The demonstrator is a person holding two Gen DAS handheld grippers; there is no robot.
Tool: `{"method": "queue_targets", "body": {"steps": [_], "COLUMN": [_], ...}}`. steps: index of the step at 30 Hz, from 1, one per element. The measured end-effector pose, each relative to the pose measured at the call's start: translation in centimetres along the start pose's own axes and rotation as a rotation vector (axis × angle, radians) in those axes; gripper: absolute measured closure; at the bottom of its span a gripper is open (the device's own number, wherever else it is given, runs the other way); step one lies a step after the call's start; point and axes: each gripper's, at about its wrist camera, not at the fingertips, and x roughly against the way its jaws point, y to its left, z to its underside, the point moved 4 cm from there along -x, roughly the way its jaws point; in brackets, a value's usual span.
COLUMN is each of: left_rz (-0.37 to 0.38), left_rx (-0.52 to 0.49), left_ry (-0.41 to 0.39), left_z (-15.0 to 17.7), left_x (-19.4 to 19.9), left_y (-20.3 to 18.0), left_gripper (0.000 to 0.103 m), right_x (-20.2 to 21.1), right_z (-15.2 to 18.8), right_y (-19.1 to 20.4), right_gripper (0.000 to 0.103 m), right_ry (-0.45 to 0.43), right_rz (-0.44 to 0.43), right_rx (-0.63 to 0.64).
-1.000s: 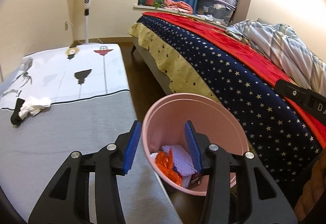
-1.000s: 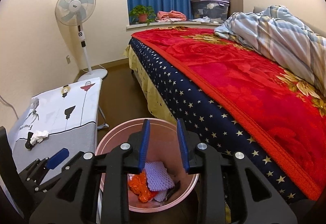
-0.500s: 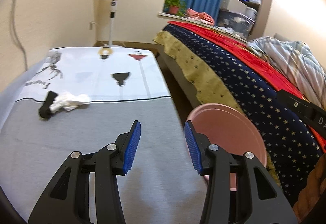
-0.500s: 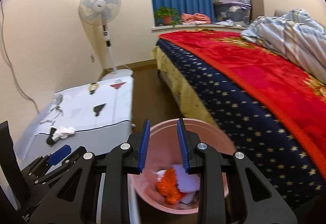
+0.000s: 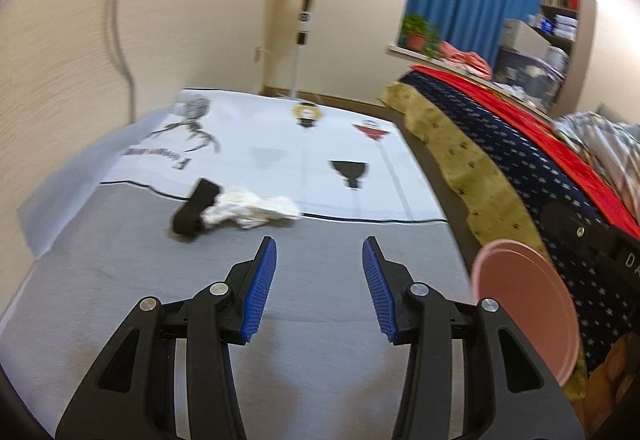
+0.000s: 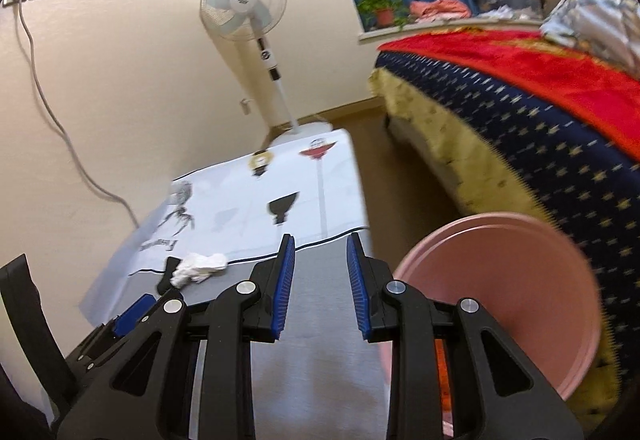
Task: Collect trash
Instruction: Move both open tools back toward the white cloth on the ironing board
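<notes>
Fingers [image 5: 260,292] apart, empty; tissue [image 5: 256,208] beyond

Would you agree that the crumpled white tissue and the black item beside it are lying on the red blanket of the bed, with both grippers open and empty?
Not quite: the crumpled white tissue and black item lie on the cloth-covered table, not the bed's red blanket, as the left wrist view shows. The left gripper and right gripper are indeed open and empty.
</notes>
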Motion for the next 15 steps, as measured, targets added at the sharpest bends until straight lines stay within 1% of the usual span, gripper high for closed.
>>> {"method": "queue_targets", "body": {"steps": [7, 11, 15], "left_rz": [-0.113, -0.168, -0.206], "left_rx": [0.054, 0.097, 0.12], "left_ry": [-0.028, -0.021, -0.011], "left_z": [-0.6, -0.9, -1.3], "left_x": [-1.1, -1.9, -2.8], "left_y": [3.5, 5.3, 6.7], "left_gripper": [0.058, 0.058, 0.058], "right_x": [-4.2, -7.0, -9.5], "right_z": [0.7, 1.0, 1.4], "right_y": [2.3, 3.5, 4.8], "right_gripper": [0.076, 0.076, 0.076], "right_ry": [0.057, 0.095, 0.14], "right_rz": [-0.103, -0.145, -0.187], "right_rx": [-0.035, -0.062, -0.074]}}
